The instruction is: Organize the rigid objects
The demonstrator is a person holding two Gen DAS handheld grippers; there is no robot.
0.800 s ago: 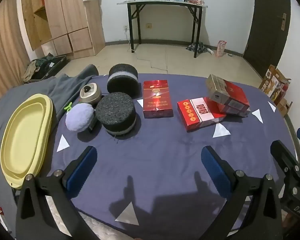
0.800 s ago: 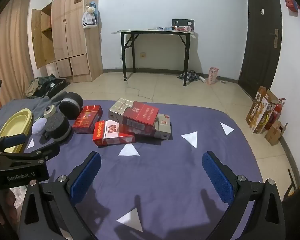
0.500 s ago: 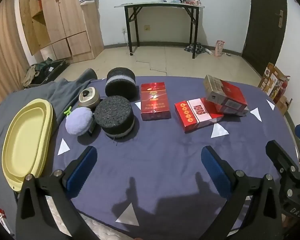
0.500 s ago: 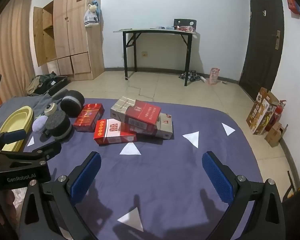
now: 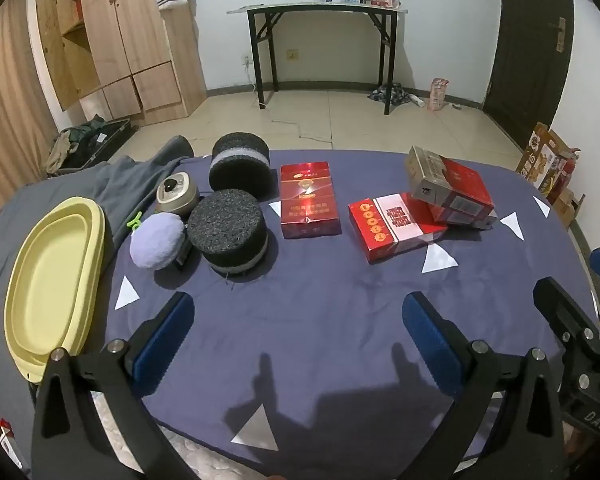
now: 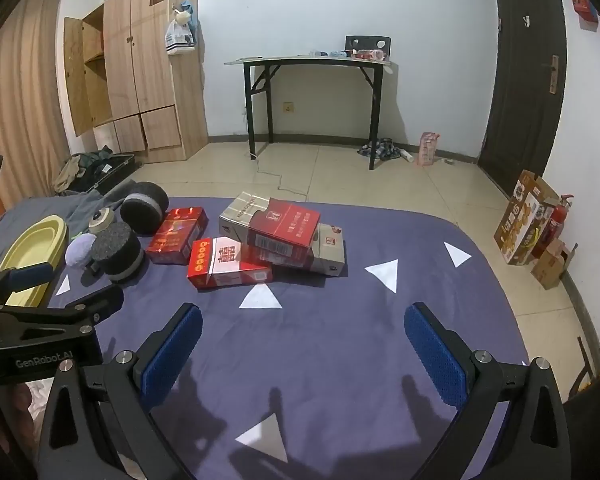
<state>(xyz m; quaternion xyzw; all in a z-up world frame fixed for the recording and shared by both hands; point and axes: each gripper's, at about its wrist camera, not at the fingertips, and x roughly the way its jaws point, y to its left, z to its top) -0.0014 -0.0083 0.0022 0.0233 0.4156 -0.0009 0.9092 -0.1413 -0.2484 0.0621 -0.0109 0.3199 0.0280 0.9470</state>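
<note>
On a blue cloth with white triangles lie red cartons: a glossy red one (image 5: 308,198), a red-and-white one (image 5: 394,227), and a red-and-grey carton (image 5: 448,184) tilted on top of another. To their left stand two black foam pucks (image 5: 228,230) (image 5: 239,165), a lilac puff (image 5: 156,236), a small round tin (image 5: 177,196) and a yellow tray (image 5: 51,280). My left gripper (image 5: 297,330) hangs open over bare cloth near the front edge. My right gripper (image 6: 304,342) is open too, in front of the carton pile (image 6: 283,232), holding nothing.
A grey garment (image 5: 127,184) lies under the tray at the cloth's left end. Beyond the bed are a tiled floor, a black folding table (image 6: 312,96), a wooden wardrobe (image 6: 139,72), a dark door (image 6: 524,72) and cardboard boxes (image 6: 528,224) by the right wall.
Both views have tilted up a little and drawn back; the objects sit slightly farther off and more of the room shows. Both grippers stay open and nothing on the cloth has moved.
</note>
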